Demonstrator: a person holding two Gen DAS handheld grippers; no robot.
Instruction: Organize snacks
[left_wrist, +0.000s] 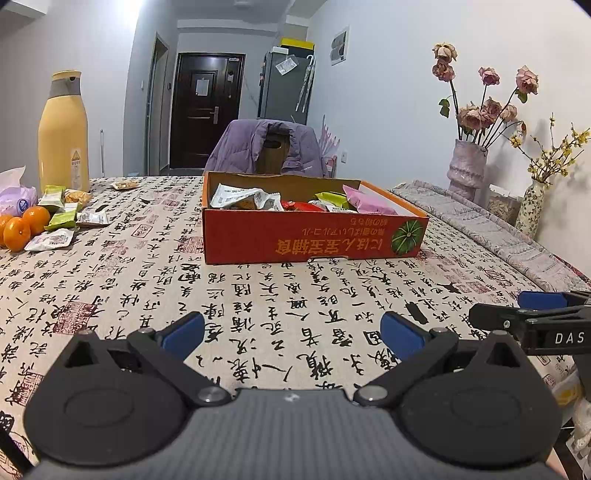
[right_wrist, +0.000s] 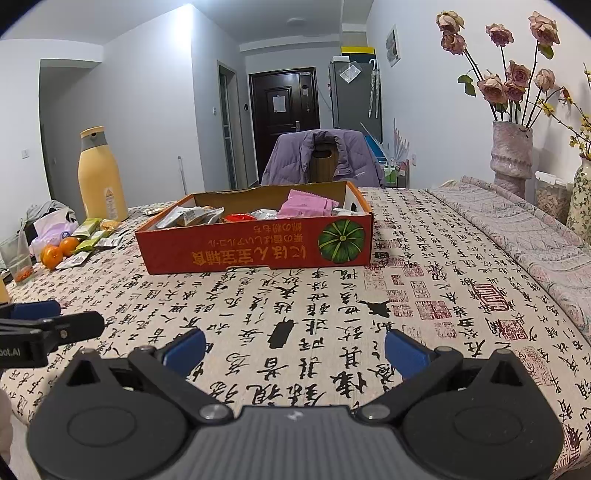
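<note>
Bare tablecloth (left_wrist: 295, 295) lies open between both grippers and the red box (left_wrist: 306, 240). Box top open; near wall low. Left path to the loose snack packets (left_wrist: 62, 218) is flanked by oranges (left_wrist: 22, 229) and a tall yellow bottle (left_wrist: 64, 133). Right edge: folded cloth (right_wrist: 517, 229), vases (right_wrist: 511, 158). Right gripper (left_wrist: 532, 314) crowds the left gripper's right side.

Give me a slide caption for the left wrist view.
Open left gripper faces the snack box, loose packets left.
</note>
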